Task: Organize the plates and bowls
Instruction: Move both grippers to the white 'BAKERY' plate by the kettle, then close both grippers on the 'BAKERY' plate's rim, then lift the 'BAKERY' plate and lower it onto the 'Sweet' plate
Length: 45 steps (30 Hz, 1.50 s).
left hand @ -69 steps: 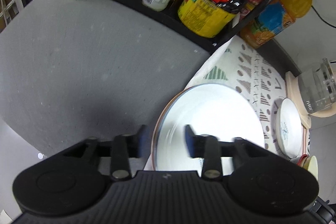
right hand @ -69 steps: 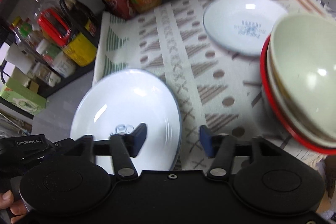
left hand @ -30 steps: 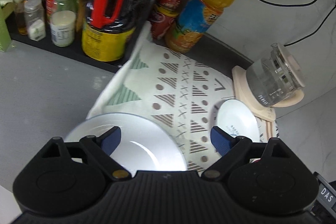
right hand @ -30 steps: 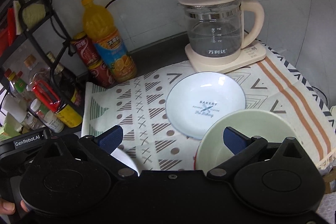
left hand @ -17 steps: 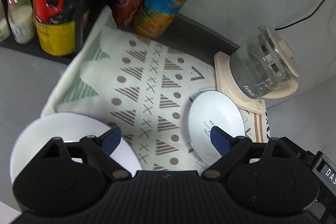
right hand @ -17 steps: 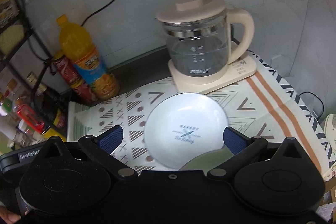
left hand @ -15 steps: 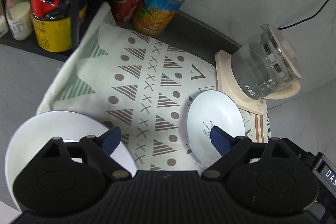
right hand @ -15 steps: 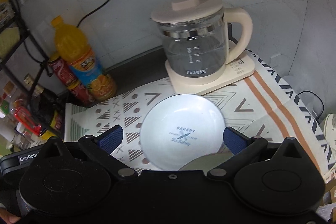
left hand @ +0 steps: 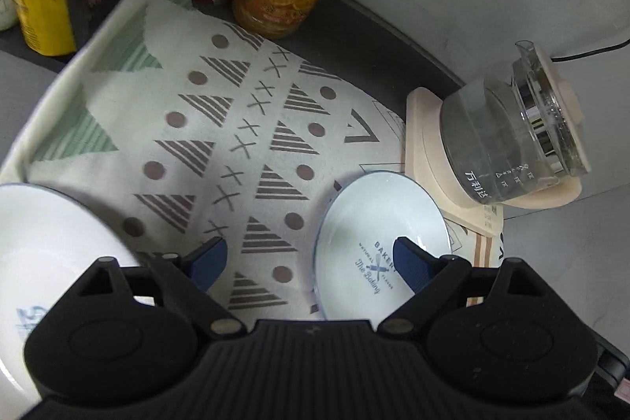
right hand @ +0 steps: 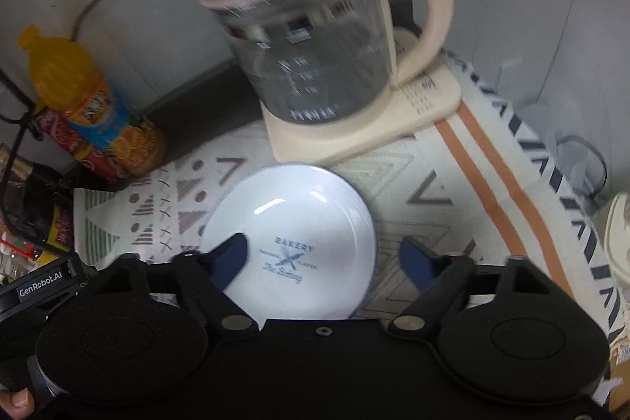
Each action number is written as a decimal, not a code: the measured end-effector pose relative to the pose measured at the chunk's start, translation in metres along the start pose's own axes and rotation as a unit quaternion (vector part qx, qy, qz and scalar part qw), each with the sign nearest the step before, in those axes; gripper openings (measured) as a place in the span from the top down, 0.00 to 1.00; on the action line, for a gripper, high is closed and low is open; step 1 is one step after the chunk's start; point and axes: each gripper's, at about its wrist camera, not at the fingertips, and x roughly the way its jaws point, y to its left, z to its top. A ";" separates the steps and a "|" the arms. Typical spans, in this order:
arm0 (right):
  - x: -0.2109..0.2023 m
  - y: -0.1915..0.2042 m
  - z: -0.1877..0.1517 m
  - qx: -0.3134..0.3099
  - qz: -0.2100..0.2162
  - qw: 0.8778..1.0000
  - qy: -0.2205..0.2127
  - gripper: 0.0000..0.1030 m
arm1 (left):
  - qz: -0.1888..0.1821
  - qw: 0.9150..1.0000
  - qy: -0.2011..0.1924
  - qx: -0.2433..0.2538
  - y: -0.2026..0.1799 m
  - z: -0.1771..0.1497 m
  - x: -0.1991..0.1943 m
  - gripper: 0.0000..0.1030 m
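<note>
Plate (right hand: 299,223) lies below both grippers' wide, empty jaws: left gripper (left hand: 311,260), right gripper (right hand: 327,258).

The left gripper (left hand: 309,264), shut over the large white plate (left hand: 47,254) 2.3 s ago, now has its jaws spread wide and empty; that plate sits at the near left. The right gripper (right hand: 325,260) is wider apart too, and now frames the small bakery plate (right hand: 299,223). The stacked bowls have left its view, and the kettle (right hand: 315,54) looms closer.
</note>
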 end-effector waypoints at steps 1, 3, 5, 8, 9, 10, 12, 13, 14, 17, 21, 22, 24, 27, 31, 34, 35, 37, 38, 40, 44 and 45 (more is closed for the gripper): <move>0.005 -0.004 0.002 0.004 -0.001 1.000 0.008 0.33 | -0.001 1.000 0.007 -0.004 0.000 0.000 0.006 0.16; 0.016 -0.011 0.007 0.010 -0.003 1.000 0.024 0.39 | -0.001 1.000 0.019 -0.014 -0.001 -0.001 0.015 0.18; 0.027 -0.019 0.012 0.021 -0.001 0.999 0.047 0.47 | 0.000 0.999 0.029 -0.019 -0.002 -0.003 0.025 0.24; 0.043 -0.030 0.018 0.038 0.006 0.996 0.075 0.58 | 0.012 0.999 0.038 -0.025 -0.003 -0.003 0.036 0.28; 0.048 -0.032 0.019 0.041 0.008 0.996 0.084 0.59 | 0.017 0.999 0.039 -0.028 -0.004 -0.003 0.039 0.28; 0.053 -0.035 0.021 0.046 0.008 0.995 0.092 0.60 | 0.024 0.998 0.041 -0.029 -0.005 -0.003 0.042 0.28; 0.064 -0.041 0.023 0.055 0.006 0.992 0.110 0.62 | 0.029 0.998 0.046 -0.028 -0.007 -0.002 0.049 0.28; 0.068 -0.044 0.024 0.060 0.004 0.991 0.119 0.62 | 0.027 0.998 0.048 -0.030 -0.007 -0.002 0.052 0.28; 0.073 -0.047 0.025 0.063 0.004 0.990 0.125 0.62 | 0.028 0.998 0.049 -0.032 -0.007 -0.002 0.054 0.28; 0.084 -0.052 0.027 0.068 0.006 0.988 0.141 0.65 | 0.029 0.997 0.059 -0.035 -0.009 -0.004 0.062 0.36; 0.094 -0.057 0.029 0.074 0.022 0.985 0.154 0.76 | 0.023 0.997 0.064 -0.044 -0.007 -0.006 0.068 0.49; 0.097 -0.057 0.029 0.073 0.025 0.984 0.158 0.79 | 0.025 0.996 0.067 -0.048 -0.006 -0.006 0.070 0.52; 0.102 -0.057 0.029 0.073 0.033 0.983 0.167 0.83 | 0.025 0.996 0.068 -0.054 -0.004 -0.007 0.071 0.56; 0.108 -0.057 0.028 0.074 0.038 0.981 0.176 0.84 | 0.016 0.996 0.069 -0.055 -0.004 -0.005 0.073 0.64; 0.112 -0.058 0.026 0.077 0.049 0.979 0.184 0.85 | 0.004 0.996 0.069 -0.061 0.002 -0.005 0.074 0.76; 0.113 -0.058 0.025 0.079 0.054 0.979 0.181 0.85 | -0.008 0.995 0.077 -0.057 0.003 -0.006 0.076 0.83; 0.113 -0.059 0.024 0.080 0.056 0.979 0.180 0.85 | -0.007 0.996 0.075 -0.055 0.001 -0.007 0.075 0.84; 0.111 -0.061 0.024 0.081 0.062 0.979 0.174 0.87 | -0.007 0.997 0.066 -0.046 -0.001 -0.007 0.071 0.84; 0.108 -0.061 0.023 0.079 0.066 0.980 0.169 0.88 | -0.008 0.997 0.061 -0.042 -0.001 -0.007 0.068 0.84; 0.101 -0.061 0.023 0.074 0.078 0.982 0.156 0.92 | -0.013 0.998 0.053 -0.040 0.000 -0.005 0.062 0.84; 0.087 -0.060 0.024 0.078 0.106 0.982 0.139 0.96 | -0.020 0.998 0.038 -0.035 0.002 -0.002 0.047 0.84; 0.084 -0.057 0.025 0.074 0.108 0.982 0.135 0.95 | -0.019 0.999 0.033 -0.032 0.002 -0.001 0.043 0.84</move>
